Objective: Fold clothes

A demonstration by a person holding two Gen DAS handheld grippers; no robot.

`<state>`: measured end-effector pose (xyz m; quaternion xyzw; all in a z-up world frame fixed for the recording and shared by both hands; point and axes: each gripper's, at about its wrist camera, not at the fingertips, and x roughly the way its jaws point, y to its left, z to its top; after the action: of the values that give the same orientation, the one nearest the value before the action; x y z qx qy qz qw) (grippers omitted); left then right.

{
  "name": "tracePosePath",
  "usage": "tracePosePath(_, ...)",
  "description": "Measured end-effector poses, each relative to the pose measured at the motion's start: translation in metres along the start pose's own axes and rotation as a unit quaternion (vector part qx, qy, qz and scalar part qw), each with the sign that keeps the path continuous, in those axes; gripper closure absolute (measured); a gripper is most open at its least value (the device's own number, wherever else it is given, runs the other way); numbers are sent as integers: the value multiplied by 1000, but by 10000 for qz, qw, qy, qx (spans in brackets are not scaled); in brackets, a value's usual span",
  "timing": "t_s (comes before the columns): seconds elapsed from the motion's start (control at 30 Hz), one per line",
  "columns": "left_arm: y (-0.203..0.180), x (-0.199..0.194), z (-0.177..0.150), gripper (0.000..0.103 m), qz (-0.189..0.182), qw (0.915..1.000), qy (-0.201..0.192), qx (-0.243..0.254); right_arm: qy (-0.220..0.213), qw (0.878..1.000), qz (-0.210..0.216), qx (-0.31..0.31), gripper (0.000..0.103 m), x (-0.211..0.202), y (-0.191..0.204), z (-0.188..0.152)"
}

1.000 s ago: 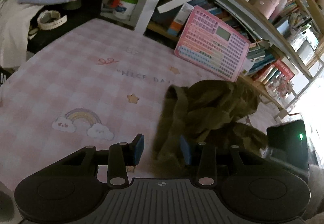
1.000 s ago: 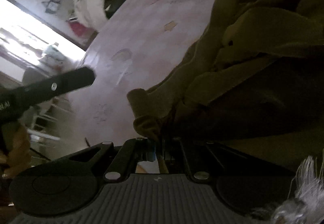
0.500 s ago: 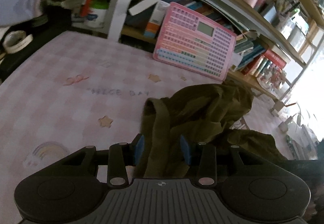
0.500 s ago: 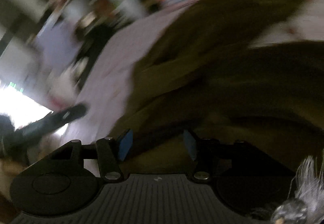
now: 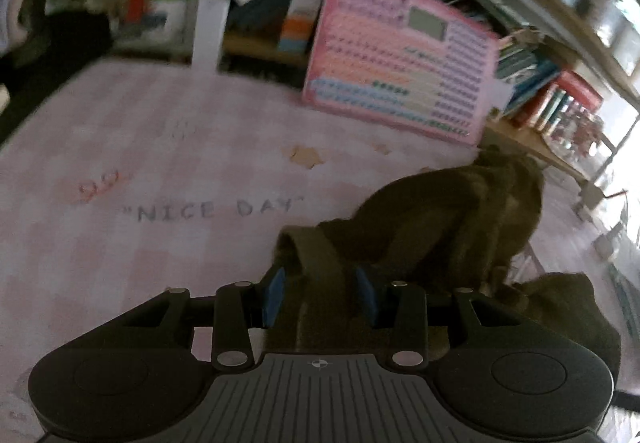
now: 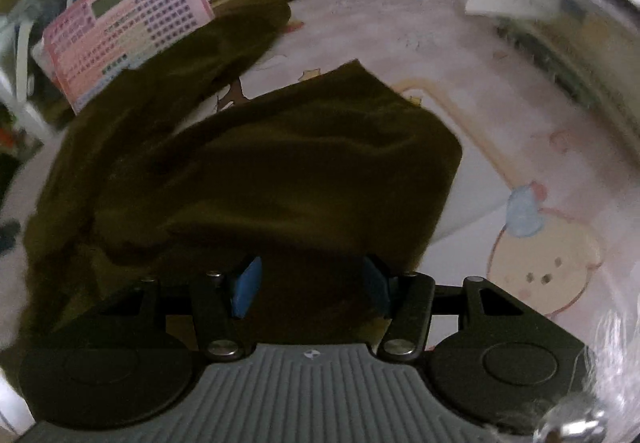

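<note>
Garment (image 5: 448, 219): olive-brown cloth, matt, soft and thick-looking, creased in heavy folds.
Mat (image 5: 160, 147): pink checked surface, matt and smooth, with printed lettering and cartoon figures.
Left gripper (image 5: 320, 297): black matt plastic body, ribbed grey plate near the camera, shiny metal pivot pins.
Finger pads (image 5: 274, 297): blue, smooth, slightly glossy.
Right gripper (image 6: 310, 287): the same black matt plastic with metal pins.
Pink board (image 5: 400, 71): smooth plastic, faint sheen, far right.
Shelf (image 5: 532, 139): pale wood, holding books with paper covers.
</note>
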<state>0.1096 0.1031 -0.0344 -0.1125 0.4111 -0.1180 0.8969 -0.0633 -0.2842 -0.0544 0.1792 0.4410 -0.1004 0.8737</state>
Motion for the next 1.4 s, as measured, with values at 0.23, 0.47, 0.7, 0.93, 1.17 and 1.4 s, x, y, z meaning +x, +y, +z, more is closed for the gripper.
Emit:
tracePosePath(0.23,20,21,4,101,-886,9930,188,-764,-6,9995,-173,-263,49,4,4,-4)
tracePosePath(0.47,67,-25,32,101,85,9856,-1175,-1212,21,9979,-186,-615,49,9,15,-5)
tracePosePath(0.7,110,-18,33,84,1587,9756,-784,-1297,-79,9956,212,-909,48,10,26,-1)
tracePosePath(0.93,82,-69,-16,84,742,9848,-1067,-1155,-333,9993,-144,-100,47,5,-13,17)
tracePosePath(1.17,60,-76,-50,84,540,9863,-796,-1337,-245,9993,-165,248,48,16,-43,34)
tracePosePath(1.4,64,-92,-65,84,622,9824,-762,-1588,-58,9990,338,-281,92,20,-22,48)
